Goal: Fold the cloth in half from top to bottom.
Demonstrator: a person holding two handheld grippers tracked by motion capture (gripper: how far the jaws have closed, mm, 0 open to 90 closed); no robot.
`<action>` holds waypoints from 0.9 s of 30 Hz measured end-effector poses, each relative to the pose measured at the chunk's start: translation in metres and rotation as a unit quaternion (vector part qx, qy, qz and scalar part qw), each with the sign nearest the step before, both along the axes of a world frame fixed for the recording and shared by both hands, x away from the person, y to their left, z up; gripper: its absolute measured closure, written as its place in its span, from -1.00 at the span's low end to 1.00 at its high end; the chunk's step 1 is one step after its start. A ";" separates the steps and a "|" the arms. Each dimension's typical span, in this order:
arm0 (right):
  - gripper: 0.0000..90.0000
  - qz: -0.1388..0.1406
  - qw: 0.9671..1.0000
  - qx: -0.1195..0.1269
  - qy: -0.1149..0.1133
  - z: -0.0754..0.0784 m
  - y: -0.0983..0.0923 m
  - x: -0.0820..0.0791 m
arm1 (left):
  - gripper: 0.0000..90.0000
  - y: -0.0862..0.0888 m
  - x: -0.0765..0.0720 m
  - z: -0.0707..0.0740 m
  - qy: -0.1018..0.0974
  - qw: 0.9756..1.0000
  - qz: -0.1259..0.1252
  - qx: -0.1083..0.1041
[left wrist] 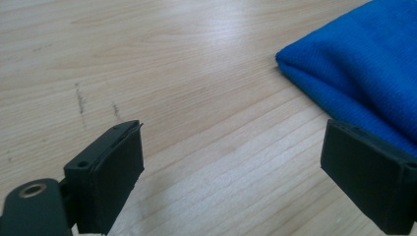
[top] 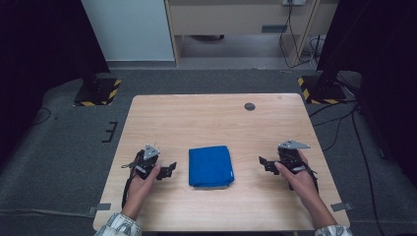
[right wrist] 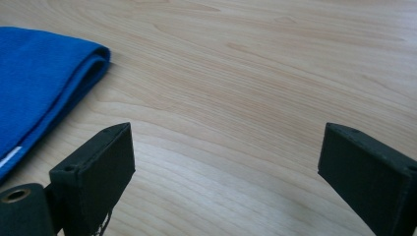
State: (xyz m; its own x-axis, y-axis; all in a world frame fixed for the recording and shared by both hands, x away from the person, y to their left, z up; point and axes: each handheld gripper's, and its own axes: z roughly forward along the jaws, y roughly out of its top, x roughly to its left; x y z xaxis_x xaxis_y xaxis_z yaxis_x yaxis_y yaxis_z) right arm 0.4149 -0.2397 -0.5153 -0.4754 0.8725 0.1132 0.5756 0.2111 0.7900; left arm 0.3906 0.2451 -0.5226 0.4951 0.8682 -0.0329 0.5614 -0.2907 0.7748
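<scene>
A person's left hand [top: 142, 183] holds the left hand-held gripper [top: 168, 170] low over the light wooden bench [top: 211, 118], its jaws spread wide with nothing between them, pointing toward a folded blue cloth [top: 211, 165] that lies flat on the near middle of the bench. In the left gripper view the left hand-held gripper [left wrist: 231, 162] frames bare wood, and the folded blue cloth [left wrist: 364, 73] shows its rounded folded edge just beyond the right-hand jaw, near it but with no contact visible. The cloth sits between the two grippers, with a small pale tag at its right edge. On the other side, the right hand [top: 300, 179] holds the right hand-held gripper [top: 264, 163], likewise spread wide and empty, its jaws turned toward the cloth and standing apart from it. In the right gripper view the right hand-held gripper [right wrist: 226, 162] looks across bare wood grain, with the folded blue cloth [right wrist: 39, 78] at the left of the frame, its layered fold facing the camera. A small dark round disc [top: 250, 106] sits near the far edge of the bench, well apart from the cloth. Grey carpet [top: 64, 142] surrounds the bench
</scene>
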 end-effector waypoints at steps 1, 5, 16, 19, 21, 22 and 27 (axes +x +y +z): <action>-0.84 -0.004 1.000 0.001 0.003 -0.001 -0.003 0.001 | -0.81 0.002 0.001 -0.001 0.000 1.000 0.000 0.005; -0.83 -0.025 1.000 0.007 0.008 -0.005 -0.017 0.008 | -0.81 0.015 0.005 -0.006 0.007 1.000 0.014 0.014; -0.81 -0.076 0.996 -0.033 0.034 -0.023 -0.029 0.023 | -0.87 0.022 0.012 -0.014 0.034 0.998 0.022 0.042; -0.82 -0.072 0.995 -0.068 0.031 -0.023 -0.024 0.023 | -0.90 0.022 0.013 -0.014 0.035 0.998 0.021 0.041; -0.84 -0.068 0.994 -0.077 0.028 -0.024 -0.022 0.023 | -0.91 0.022 0.013 -0.014 0.035 0.998 0.020 0.042; -0.84 -0.061 0.995 -0.076 0.031 -0.024 -0.020 0.022 | -0.92 0.022 0.014 -0.014 0.036 0.998 0.019 0.042; -0.84 -0.058 0.995 -0.077 0.031 -0.024 -0.017 0.021 | -0.95 0.021 0.014 -0.014 0.037 0.998 0.019 0.043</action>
